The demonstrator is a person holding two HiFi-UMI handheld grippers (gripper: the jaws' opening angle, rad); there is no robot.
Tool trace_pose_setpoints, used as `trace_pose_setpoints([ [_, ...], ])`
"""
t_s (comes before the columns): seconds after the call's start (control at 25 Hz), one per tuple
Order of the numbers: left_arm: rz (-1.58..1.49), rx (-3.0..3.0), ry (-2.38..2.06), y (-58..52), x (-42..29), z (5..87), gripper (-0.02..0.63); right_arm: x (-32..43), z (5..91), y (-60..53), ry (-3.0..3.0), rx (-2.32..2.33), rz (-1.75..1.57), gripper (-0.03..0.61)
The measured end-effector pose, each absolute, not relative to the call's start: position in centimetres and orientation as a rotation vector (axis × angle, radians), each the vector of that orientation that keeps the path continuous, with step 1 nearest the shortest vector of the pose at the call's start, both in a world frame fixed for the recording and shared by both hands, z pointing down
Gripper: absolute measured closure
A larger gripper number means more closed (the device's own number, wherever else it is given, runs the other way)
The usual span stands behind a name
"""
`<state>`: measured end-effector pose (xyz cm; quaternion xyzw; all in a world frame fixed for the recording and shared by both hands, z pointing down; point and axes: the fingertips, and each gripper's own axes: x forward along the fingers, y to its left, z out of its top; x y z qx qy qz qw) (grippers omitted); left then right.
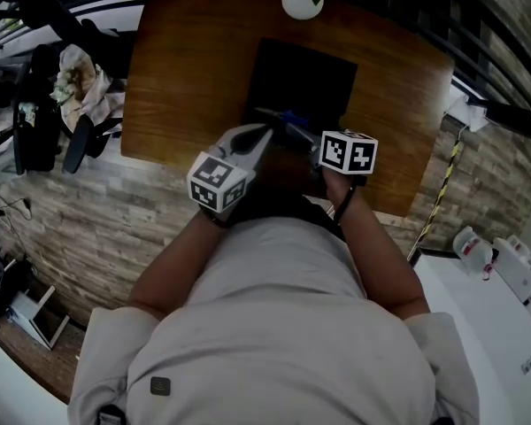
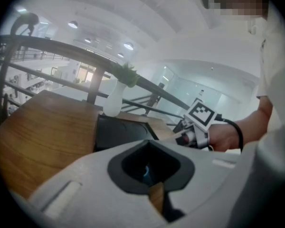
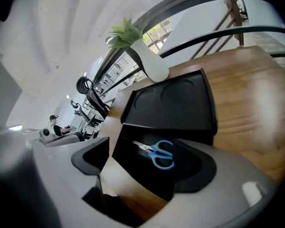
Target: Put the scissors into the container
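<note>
**Status, both tools off the work.**

- Scissors (image 3: 157, 152): blue-handled and lying flat inside the base of the black container (image 3: 133, 170). Blades are closed, w/ tips toward the left side of the R gripper view. Neither tool touches them.
- Container: sits on the wooden counter (image 3: 247, 94). The lid (image 3: 171, 103) is hinged open and tilted back behind the base, inner face showing.
- R tongs (image 3: 142, 164): jaws are spread wide w/ nothing btwn the pads. They are held above the open base, and the scissors show through the gap, lower down.
- L tongs (image 2: 152, 169): jaws are pressed together, w/ only a thin slit below the pads and nothing pinched. A speck of blue shows through the pad recess.
- Head view: the L tongs sit just beside the R tongs at the container's near end. The marker cubes (image 1: 217, 181) point back toward the person.
- White vase (image 3: 149, 63) w/ green plant (image 3: 126, 32): stands on the counter just behind the lid.
</note>
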<state>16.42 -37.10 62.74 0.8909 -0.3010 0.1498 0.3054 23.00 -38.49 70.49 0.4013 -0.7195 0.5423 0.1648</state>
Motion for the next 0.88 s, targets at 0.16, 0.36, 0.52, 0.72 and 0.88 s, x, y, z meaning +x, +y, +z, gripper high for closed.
trace_pose_setpoints([
  [0.16,0.384,2.385,-0.84,-36.6,16.5,61.0,0.612,23.4,67.8,-38.1,-2.126,1.136,1.472,0.226],
  [0.36,0.36,2.442,-0.887,-36.0,16.8,57.9,0.612,23.3,63.7,-37.1,-2.241,1.092,1.345,0.334],
  [0.52,0.347,2.495,-0.909,-34.9,17.4,55.3,0.612,23.6,60.1,-36.1,-2.337,1.067,1.205,0.428],
  [0.72,0.314,2.545,-0.939,-33.8,18.5,51.7,0.612,24.4,55.8,-34.7,-2.439,1.06,1.093,0.508],
  [0.88,0.271,2.581,-0.954,-33.0,19.0,48.8,0.612,24.1,52.1,-33.2,-2.543,1.005,1.012,0.574],
])
